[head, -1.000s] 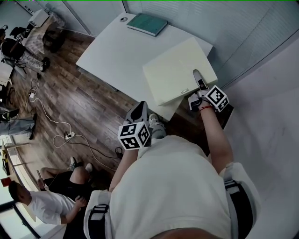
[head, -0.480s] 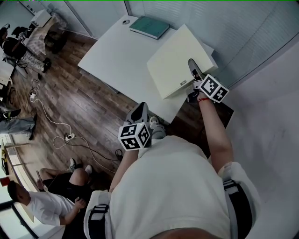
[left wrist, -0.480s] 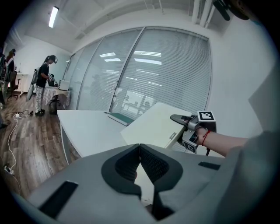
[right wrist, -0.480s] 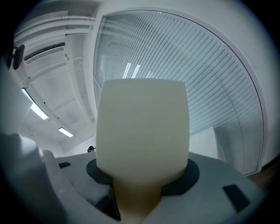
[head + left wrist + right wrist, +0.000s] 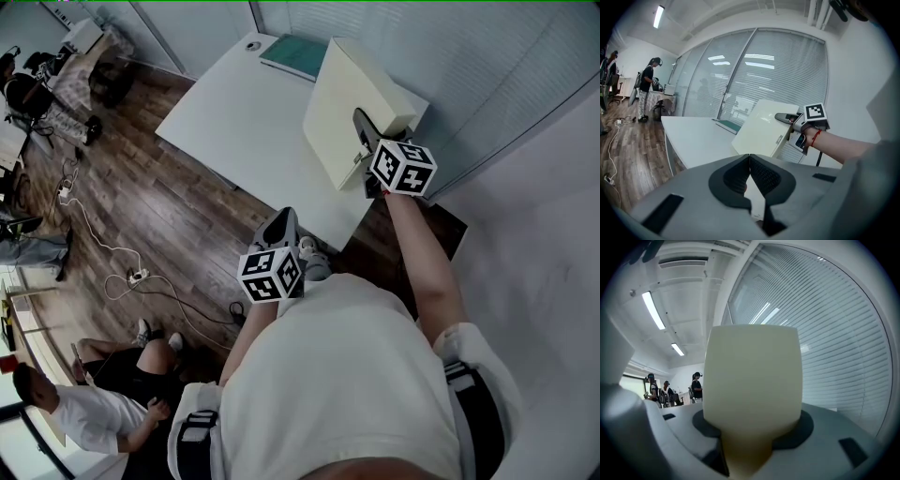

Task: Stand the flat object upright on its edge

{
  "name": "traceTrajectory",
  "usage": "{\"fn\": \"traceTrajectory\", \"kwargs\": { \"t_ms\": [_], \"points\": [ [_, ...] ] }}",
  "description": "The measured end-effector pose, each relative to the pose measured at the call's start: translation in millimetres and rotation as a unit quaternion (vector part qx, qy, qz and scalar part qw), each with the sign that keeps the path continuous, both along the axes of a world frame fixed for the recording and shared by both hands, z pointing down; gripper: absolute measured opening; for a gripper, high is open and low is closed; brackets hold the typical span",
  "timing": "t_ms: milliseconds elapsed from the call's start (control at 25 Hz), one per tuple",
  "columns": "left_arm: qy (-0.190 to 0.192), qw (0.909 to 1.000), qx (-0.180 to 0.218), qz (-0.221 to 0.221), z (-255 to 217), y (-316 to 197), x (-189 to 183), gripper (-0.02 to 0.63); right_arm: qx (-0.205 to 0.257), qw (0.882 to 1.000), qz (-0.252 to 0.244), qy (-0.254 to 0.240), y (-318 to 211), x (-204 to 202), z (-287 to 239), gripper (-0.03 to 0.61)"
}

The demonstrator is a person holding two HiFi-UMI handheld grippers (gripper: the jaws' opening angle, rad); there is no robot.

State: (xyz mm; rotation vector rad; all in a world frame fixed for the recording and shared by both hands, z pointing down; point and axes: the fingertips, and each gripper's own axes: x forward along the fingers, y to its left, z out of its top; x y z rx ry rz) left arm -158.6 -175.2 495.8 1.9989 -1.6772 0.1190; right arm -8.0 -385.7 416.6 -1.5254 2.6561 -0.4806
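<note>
The flat object is a cream box (image 5: 339,105), tilted steeply with its far edge on the white table (image 5: 234,103). My right gripper (image 5: 362,128) is shut on the box's near right edge, one finger lying over its top face. In the right gripper view the box's edge (image 5: 752,376) fills the space between the jaws of the right gripper (image 5: 751,430). From the left gripper view, the box (image 5: 764,129) leans up with the right gripper (image 5: 786,117) clamped on it. My left gripper (image 5: 280,223) hangs shut and empty off the table's near side, its pads (image 5: 759,174) meeting.
A green book (image 5: 298,52) lies flat at the table's far edge, just behind the box, beside a round grommet (image 5: 248,39). A glass wall with blinds (image 5: 487,66) runs close behind the table. Cables (image 5: 131,272) and a seated person (image 5: 94,412) are on the wooden floor at left.
The box has swung from lying nearly flat to a steep tilt. My right gripper rose and moved left with its near edge. The left gripper has stayed put.
</note>
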Motion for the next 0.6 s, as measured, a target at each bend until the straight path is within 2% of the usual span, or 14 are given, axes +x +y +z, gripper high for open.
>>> {"fn": "traceTrajectory", "kwargs": {
  "t_ms": [200,600],
  "points": [
    [0.001,1.0000,-0.001,-0.002,2,-5,0,0.021,0.031,0.998,-0.011,0.053,-6,-23,-8,0.268],
    [0.000,1.0000,-0.004,-0.009,4,-8,0,0.021,0.066,0.990,-0.021,0.122,-16,-55,-6,0.268]
  ]
}}
